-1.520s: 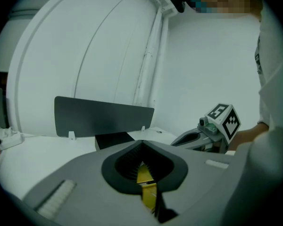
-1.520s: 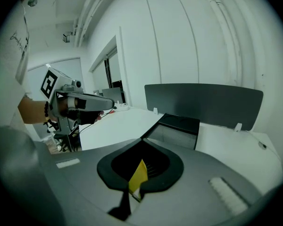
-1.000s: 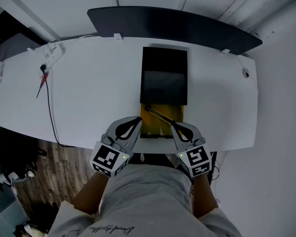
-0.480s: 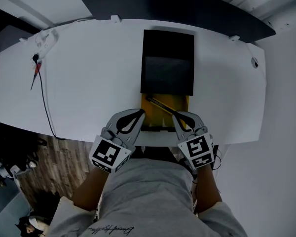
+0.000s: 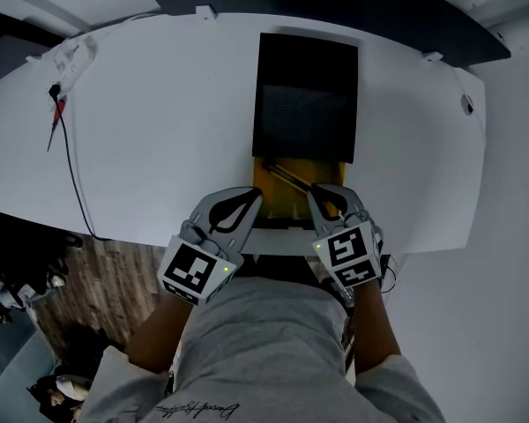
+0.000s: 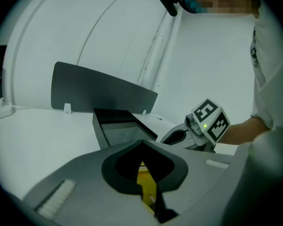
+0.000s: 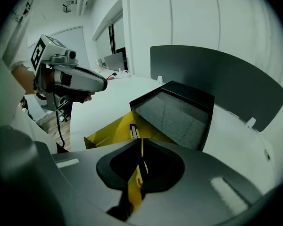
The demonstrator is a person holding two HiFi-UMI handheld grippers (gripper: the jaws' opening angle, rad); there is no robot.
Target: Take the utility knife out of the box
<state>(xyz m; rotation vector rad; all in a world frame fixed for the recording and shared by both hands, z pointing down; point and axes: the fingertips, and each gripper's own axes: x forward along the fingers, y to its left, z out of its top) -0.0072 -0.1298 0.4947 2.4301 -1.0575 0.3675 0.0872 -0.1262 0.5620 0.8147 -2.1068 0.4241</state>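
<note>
White table (image 5: 159, 130) carries a black lid (image 5: 306, 95) open behind the yellow box (image 5: 278, 205), a cable (image 5: 70, 176) well off to the left and a dark panel (image 5: 406, 7) along the far edge. The utility knife (image 5: 286, 179) lies slantwise in the box, its near end grasped by the right hand-held gripper (image 5: 317, 194) (jaws just easing apart), which tilts steeply down. The left hand-held gripper (image 5: 253, 198) is clenched on the box's left wall.

Both forearms (image 5: 154, 342) reach forward side by side. The left gripper (image 5: 252, 199) points shallowly down, jaws drawn together. The right gripper (image 5: 320, 194) tips steeply down, its jaws just opening a little, still pinching the utility knife (image 5: 286, 179).
</note>
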